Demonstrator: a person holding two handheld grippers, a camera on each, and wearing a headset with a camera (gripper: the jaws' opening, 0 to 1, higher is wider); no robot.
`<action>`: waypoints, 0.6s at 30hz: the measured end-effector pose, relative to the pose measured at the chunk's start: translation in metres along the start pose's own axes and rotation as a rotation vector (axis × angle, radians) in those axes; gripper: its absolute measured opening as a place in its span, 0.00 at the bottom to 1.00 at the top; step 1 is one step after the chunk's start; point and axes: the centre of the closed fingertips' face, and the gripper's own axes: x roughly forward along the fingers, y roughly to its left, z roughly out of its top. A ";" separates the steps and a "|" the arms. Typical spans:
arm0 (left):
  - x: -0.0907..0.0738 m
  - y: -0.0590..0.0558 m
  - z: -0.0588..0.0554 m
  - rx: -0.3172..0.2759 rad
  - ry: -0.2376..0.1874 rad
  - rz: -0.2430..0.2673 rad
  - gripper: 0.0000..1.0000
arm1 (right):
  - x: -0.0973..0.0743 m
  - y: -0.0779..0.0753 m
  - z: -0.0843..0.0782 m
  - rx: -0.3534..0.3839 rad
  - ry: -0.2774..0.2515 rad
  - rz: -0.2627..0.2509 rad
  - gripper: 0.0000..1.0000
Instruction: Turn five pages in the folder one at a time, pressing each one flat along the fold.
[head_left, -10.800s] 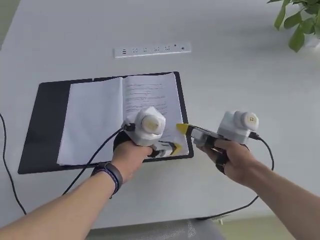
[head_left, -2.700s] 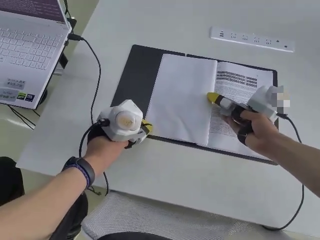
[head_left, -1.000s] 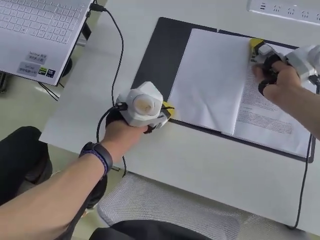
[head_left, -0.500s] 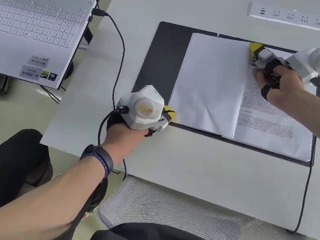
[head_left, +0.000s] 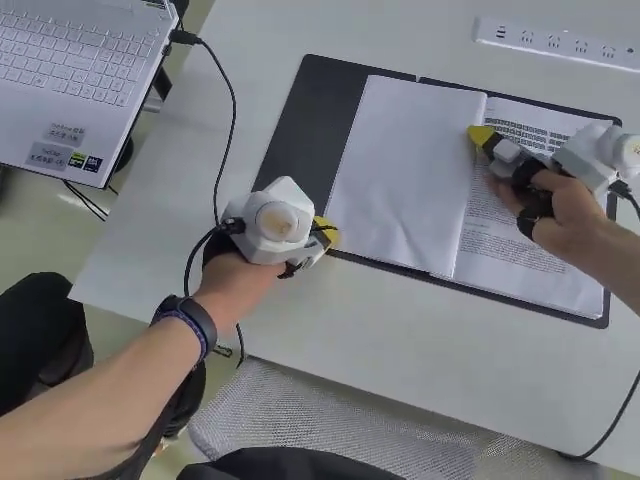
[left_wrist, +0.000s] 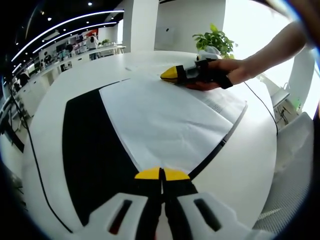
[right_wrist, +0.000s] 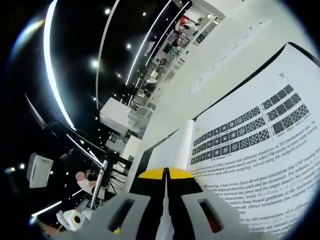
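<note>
Jaws of the right gripper (head_left: 481, 134) are together, tips resting on the printed page (head_left: 520, 250) just beside the fold of the folder (head_left: 310, 130), which lies open on the bench (head_left: 400, 360). Half a second ago they sat at the page's top edge; now they are lower along the fold. The left gripper (head_left: 326, 235) stays at the folder's near edge, jaws together too, holding nothing. The right gripper view shows rows of checkered figures (right_wrist: 250, 132) on that page; the left gripper view shows a potted plant (left_wrist: 215, 42). In the head view: two grippers, one laptop (head_left: 70, 80), one power strip (head_left: 555, 42).
</note>
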 end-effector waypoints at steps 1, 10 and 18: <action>0.001 0.001 0.000 -0.002 -0.002 0.001 0.00 | -0.003 0.003 -0.005 -0.006 0.009 0.004 0.00; 0.002 0.002 -0.002 -0.007 -0.010 0.001 0.00 | -0.023 0.013 -0.029 -0.037 0.062 0.041 0.00; 0.001 0.002 -0.002 -0.018 -0.019 0.002 0.00 | -0.047 0.030 -0.060 -0.040 0.103 0.067 0.00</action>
